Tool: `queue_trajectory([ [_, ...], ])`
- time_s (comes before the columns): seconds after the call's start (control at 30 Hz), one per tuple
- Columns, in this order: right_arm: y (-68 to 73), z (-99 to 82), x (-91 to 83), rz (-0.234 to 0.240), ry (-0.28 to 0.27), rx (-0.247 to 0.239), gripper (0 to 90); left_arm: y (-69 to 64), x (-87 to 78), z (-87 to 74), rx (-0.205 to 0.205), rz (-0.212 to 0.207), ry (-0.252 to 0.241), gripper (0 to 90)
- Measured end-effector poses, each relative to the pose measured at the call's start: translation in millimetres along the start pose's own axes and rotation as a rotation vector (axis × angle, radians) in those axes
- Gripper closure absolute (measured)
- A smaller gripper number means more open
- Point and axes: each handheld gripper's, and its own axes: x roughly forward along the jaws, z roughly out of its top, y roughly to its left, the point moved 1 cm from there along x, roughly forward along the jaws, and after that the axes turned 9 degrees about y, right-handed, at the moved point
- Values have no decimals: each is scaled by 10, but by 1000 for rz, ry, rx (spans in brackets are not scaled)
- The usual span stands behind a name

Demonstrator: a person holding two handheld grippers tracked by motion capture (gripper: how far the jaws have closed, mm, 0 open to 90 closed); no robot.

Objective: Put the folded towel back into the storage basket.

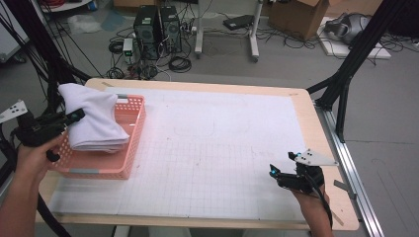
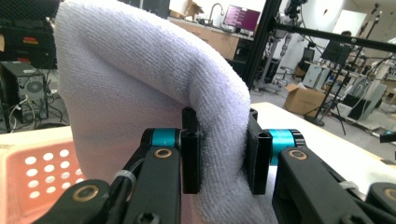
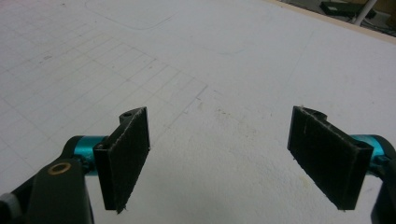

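Note:
A folded white towel (image 1: 94,118) lies partly in a pink perforated basket (image 1: 131,143) at the table's left, its upper end raised over the basket's far-left corner. My left gripper (image 1: 74,117) comes in from the left and is shut on the towel's thick folded edge. In the left gripper view the towel (image 2: 154,93) bulges between both pads (image 2: 190,161), which press into it. My right gripper (image 1: 284,165) hovers low over the white grid mat (image 1: 222,148) at the front right. It is open, and its pads (image 3: 126,158) stand wide with nothing between them.
The pink basket (image 2: 32,172) stands near the table's left edge. A white grid mat (image 3: 196,60) covers most of the wooden tabletop. Black frame posts (image 1: 346,74) rise at the right, and computers (image 1: 158,29), cables and boxes stand on the floor beyond the table.

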Motion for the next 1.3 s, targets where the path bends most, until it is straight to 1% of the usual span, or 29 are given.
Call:
queue_trajectory([
  [0.07,1,1,-1,-1,-2,1,201,-2,20,-5,-3,-4,-6,727],
  [0.23,0,-10,-18,-6,5,2,201,6,124,-45,-11,-15,5,724],
  [0.27,-2,-10,-19,-6,2,1,201,6,124,-45,-11,-15,5,722],
  [0.3,0,-11,-21,-6,3,2,201,10,169,-72,-15,-14,28,718],
  [0.37,2,-8,-23,-7,3,0,201,25,200,-104,-26,-4,49,708],
  [0.4,7,-5,-22,-6,3,1,201,38,211,-122,-31,3,58,705],
  [0.47,13,3,-21,-7,2,-6,201,63,222,-153,-53,18,86,695],
  [0.5,15,6,-19,-7,2,-7,201,63,222,-153,-53,18,86,684],
  [0.53,17,8,-17,-6,4,-9,201,76,222,-162,-60,28,100,662],
  [0.57,23,12,-15,-4,7,-3,201,96,217,-166,-98,41,107,628],
  [0.6,21,15,-13,-4,8,-6,201,96,217,-166,-98,41,107,593],
  [0.63,21,19,-9,-7,8,-5,201,122,209,-168,-133,55,119,558],
  [0.67,26,25,-4,-4,8,-4,201,130,209,-171,-156,60,123,527],
  [0.7,29,30,2,-3,8,-10,201,139,208,-176,-170,69,132,495],
  [0.8,48,43,21,2,9,-13,201,152,191,-180,-168,127,168,417],
  [0.87,56,45,30,3,10,-13,201,163,172,-183,-181,149,182,373],
  [0.93,56,43,38,4,10,-16,201,166,146,-183,-175,175,200,367],
  [1.0,60,42,43,6,10,-12,201,166,134,-182,-178,182,205,354],
  [1.03,63,42,44,9,11,-11,201,163,112,-178,-177,202,212,354],
  [1.1,63,43,46,8,11,-13,201,156,91,-168,-177,223,216,350],
  [1.17,64,43,49,9,11,-16,201,144,73,-153,-162,248,225,346],
  [1.23,66,42,51,10,10,-16,201,136,46,-131,-160,260,218,346],
  [1.27,67,41,53,10,9,-15,201,130,22,-116,-155,273,201,346],
  [1.3,67,40,55,10,8,-14,201,130,22,-116,-155,273,201,338],
])
